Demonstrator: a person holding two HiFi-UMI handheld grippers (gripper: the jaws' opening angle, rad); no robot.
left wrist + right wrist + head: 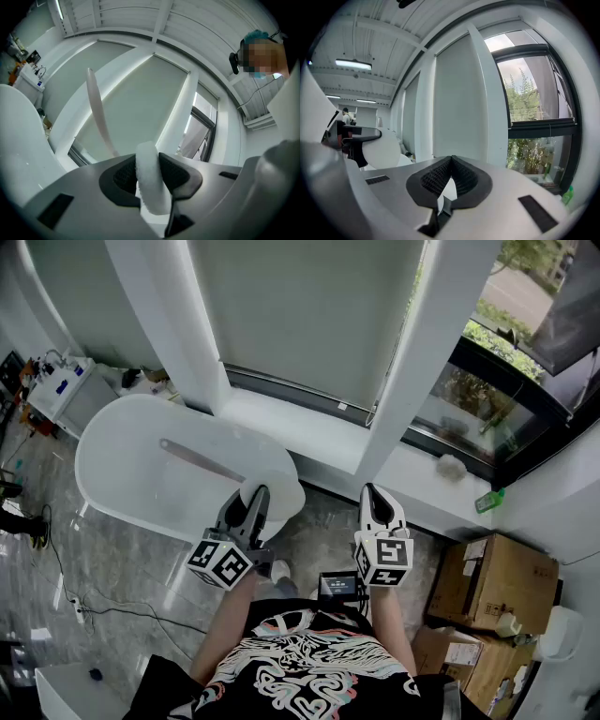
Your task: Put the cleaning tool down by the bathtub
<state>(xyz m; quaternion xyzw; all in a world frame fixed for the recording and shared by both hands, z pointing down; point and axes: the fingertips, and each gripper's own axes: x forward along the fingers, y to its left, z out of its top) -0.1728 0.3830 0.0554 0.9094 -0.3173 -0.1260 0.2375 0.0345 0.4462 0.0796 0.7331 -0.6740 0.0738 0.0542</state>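
L claw (251, 501) clamped on cleaning tool (278, 489) at pad end, handle (201, 460) running up-left over bathtub (112, 451); R claw (376, 498) pinched together, empty, w/ open floor (323, 521) below.

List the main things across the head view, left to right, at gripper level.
bathtub → left gripper → right gripper → cardboard box

We stood on a grey stone-look floor (122, 559) facing a drawn pale roller blind (300, 315) between white pillars (173, 324); a dark-framed window (487, 399) showed greenery, cardboard boxes (492, 582) sat at right, a strip light (354, 64) glowed overhead
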